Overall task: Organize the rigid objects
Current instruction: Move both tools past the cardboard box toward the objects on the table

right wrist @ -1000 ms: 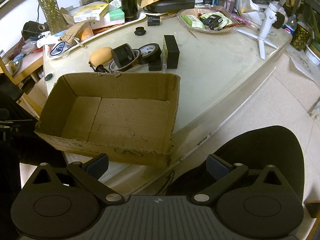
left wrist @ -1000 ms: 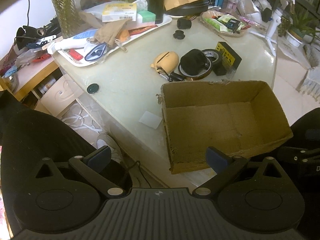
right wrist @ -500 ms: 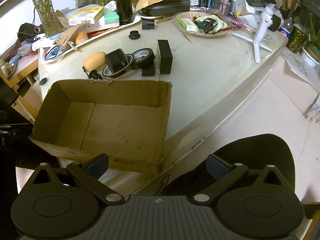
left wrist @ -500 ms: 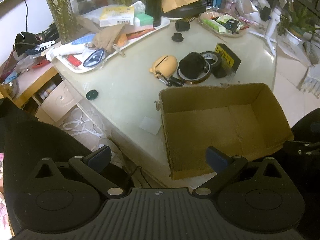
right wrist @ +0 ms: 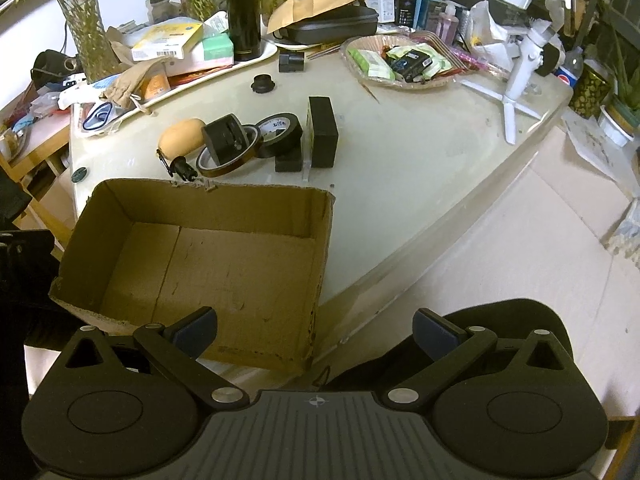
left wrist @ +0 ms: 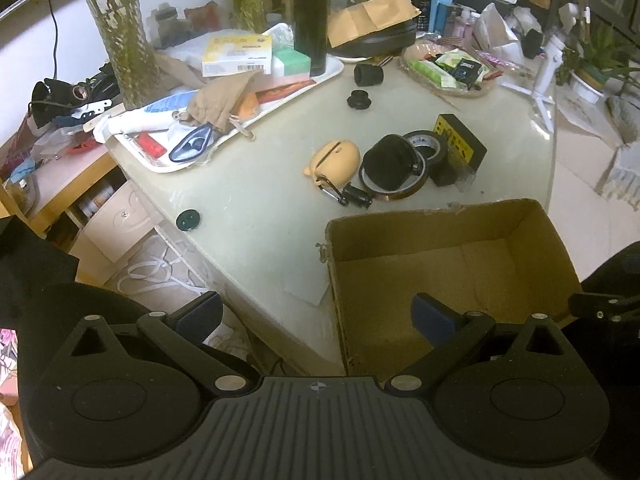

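My left gripper (left wrist: pixel 316 314) is held above the near table edge, fingers spread wide, nothing between them. My right gripper (right wrist: pixel 315 330) likewise: fingers wide apart, empty, hanging over the near right corner of the cardboard box (right wrist: pixel 240 272).

The box sits at the near edge of the pale table (right wrist: pixel 400 168), open top, shallow brown walls, rims ragged and torn at the corners. Its floor shows a fold seam and small scuffs. Nothing lies inside.

Just beyond the far wall of the box, a tight cluster of small rigid things:
- a tan pig-shaped case (left wrist: pixel 334 158) with a metal carabiner clip (left wrist: pixel 334 192) at its near end
- a wide amber tape ring (right wrist: pixel 226 156) lying flat, with a black blocky piece (right wrist: pixel 226 136) resting in it
- a black tape roll (right wrist: pixel 280 130) leaning against that, tilted
- a black rectangular block (right wrist: pixel 322 132) standing upright, yellow label on one face in the left view
- a smaller black cube (right wrist: pixel 288 160) just in front of the roll and block

To the left near the table edge, a dark round cap (left wrist: pixel 187 219) by itself. Farther back, a black knob (right wrist: pixel 263 83) and a black cylinder-like piece (right wrist: pixel 291 61), apart from each other. Beyond them, a white tray (left wrist: pixel 280 96) heaped with boxes and cloth, a tall black bottle (right wrist: pixel 243 12), and a shallow dish of packets (right wrist: pixel 400 64). A white tripod stand (right wrist: pixel 520 76) stands at far right.
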